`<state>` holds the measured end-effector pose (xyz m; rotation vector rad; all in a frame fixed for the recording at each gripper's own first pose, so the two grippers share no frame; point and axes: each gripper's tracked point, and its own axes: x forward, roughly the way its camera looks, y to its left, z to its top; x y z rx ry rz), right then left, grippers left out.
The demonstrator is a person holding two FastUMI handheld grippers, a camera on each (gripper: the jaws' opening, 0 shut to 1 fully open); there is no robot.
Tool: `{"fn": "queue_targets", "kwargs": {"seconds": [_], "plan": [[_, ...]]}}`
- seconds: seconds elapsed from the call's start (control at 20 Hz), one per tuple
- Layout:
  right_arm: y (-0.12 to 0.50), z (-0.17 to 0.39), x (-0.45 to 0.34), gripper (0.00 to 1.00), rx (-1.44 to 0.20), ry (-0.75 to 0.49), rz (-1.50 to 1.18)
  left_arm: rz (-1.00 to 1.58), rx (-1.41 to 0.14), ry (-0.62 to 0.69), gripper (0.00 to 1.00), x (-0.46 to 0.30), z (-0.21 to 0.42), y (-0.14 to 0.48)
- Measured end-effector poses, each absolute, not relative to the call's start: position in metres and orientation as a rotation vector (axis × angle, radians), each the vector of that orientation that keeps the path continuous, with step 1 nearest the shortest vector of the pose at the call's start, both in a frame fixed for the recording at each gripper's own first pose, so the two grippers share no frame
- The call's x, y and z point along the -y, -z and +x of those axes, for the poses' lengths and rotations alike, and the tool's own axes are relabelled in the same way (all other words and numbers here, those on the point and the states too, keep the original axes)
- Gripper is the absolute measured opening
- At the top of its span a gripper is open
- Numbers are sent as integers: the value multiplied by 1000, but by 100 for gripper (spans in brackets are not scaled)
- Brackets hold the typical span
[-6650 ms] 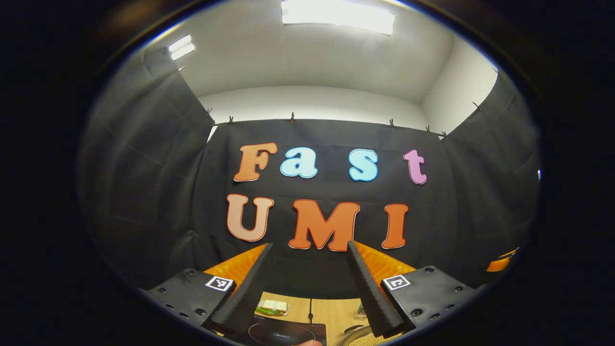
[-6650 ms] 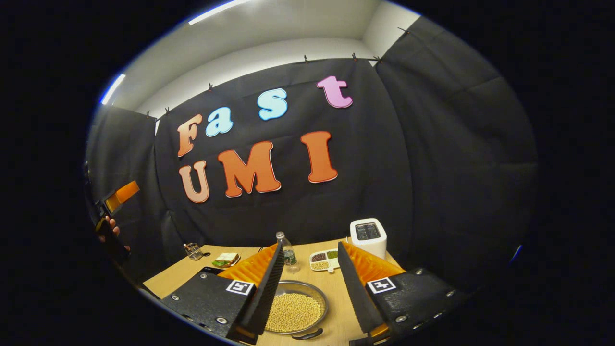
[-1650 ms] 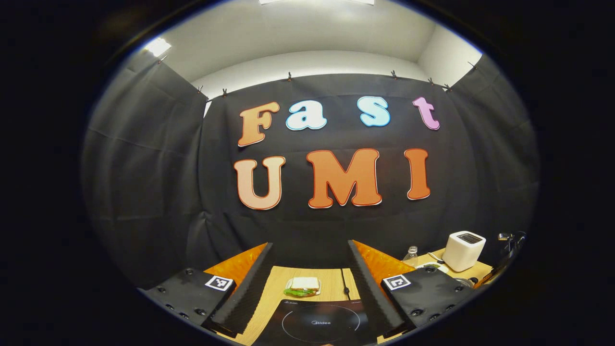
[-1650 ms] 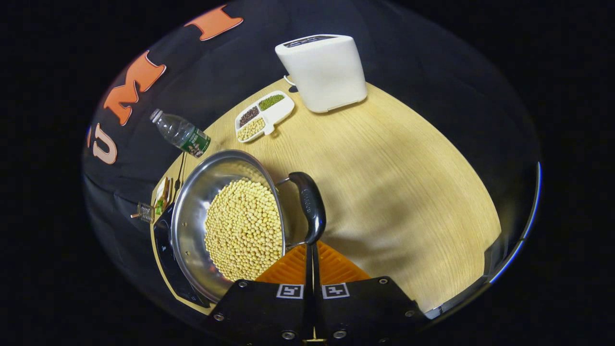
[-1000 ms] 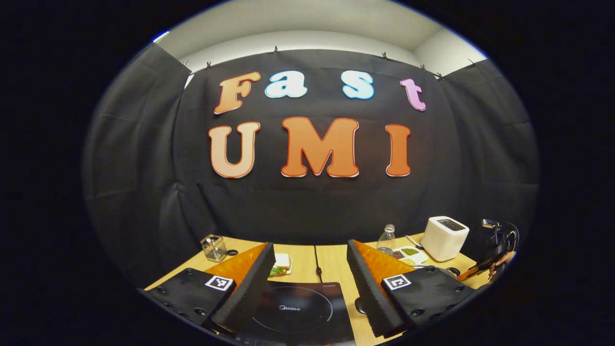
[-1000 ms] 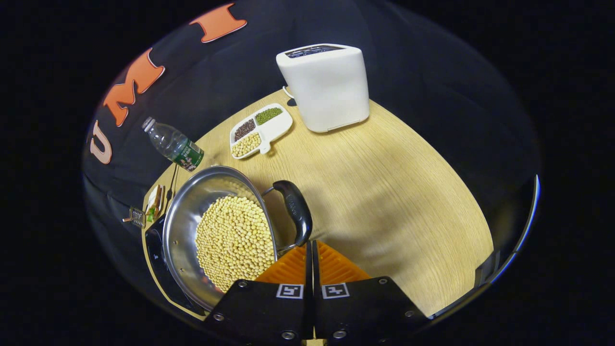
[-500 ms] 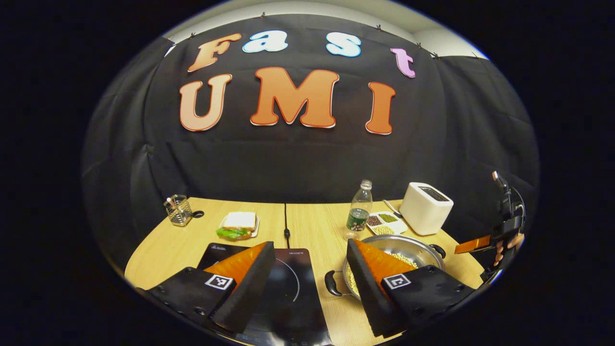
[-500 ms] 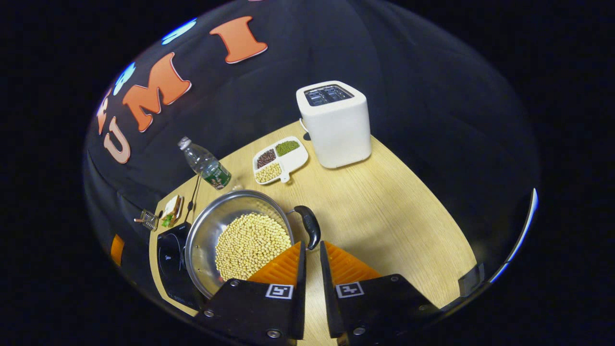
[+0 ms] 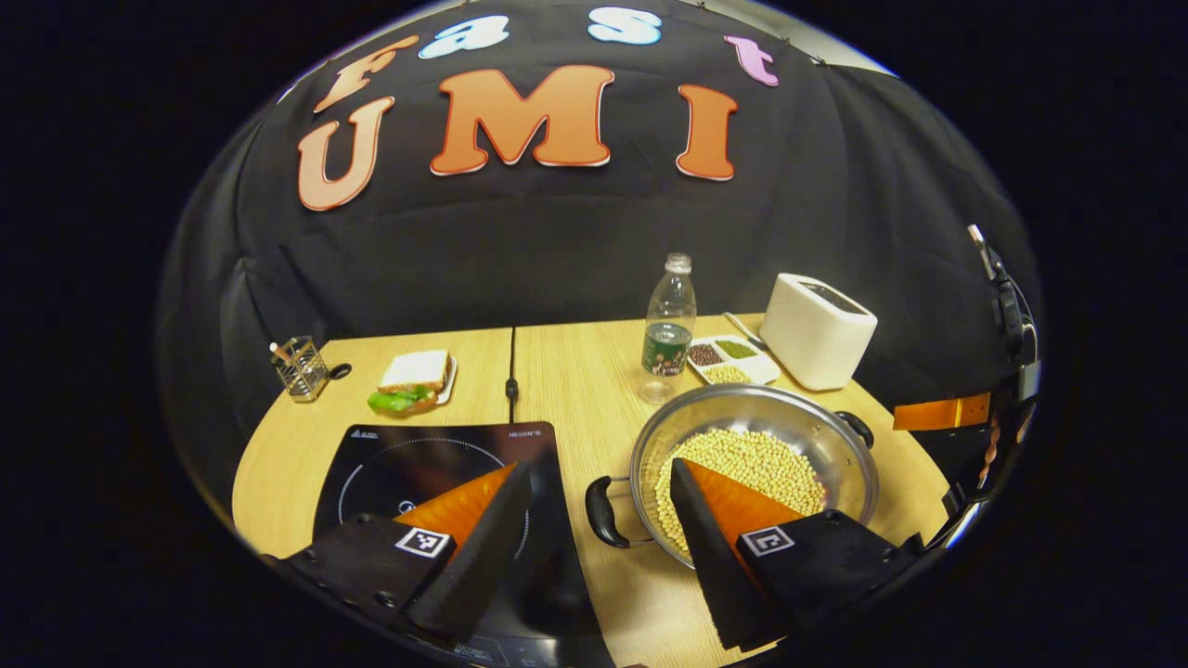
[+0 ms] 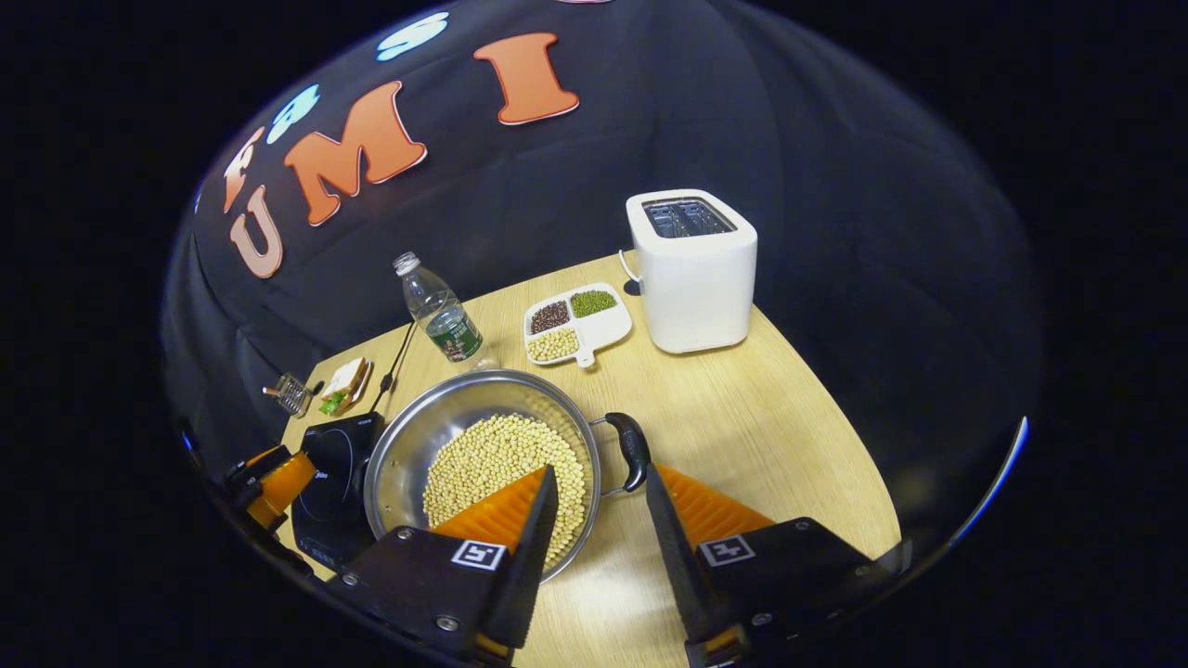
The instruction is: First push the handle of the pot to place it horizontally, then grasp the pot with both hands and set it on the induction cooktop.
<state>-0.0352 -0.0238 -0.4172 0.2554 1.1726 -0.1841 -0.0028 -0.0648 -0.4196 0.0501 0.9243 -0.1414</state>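
Handle push looks finished; grasping with both grippers comes next. Pot [image 10: 483, 455] full of beans on the worktop [image 10: 770, 417], just right of the cooktop [image 9: 436, 464]. Left gripper [image 9: 594, 529] spread wide, framing the pot's left handle [image 9: 601, 512]. Right gripper [image 10: 599, 524] open wide, just short of the pot's right handle [image 10: 635, 451]. Next: close on both handles, lift level. Bottle [image 9: 668, 325] and dish [image 10: 575, 325] behind the pot; open worktop to the pot's right.
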Motion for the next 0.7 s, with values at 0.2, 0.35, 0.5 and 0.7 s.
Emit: {"fn": "queue_targets", "kwargs": {"seconds": [0.2,0.35,0.5,0.7], "plan": [[418,-36,24,73,-1174,173,230,20,-1017,177,98,78,-12,456],[419,-35,24,74,-1175,167,218,7,-1066,191,98,83,-16,478],[420,-35,25,75,-1173,163,211,-19,-1088,180,98,84,-16,489],[425,-35,30,75,-1174,170,185,-54,-1110,167,96,85,-16,502]]}}
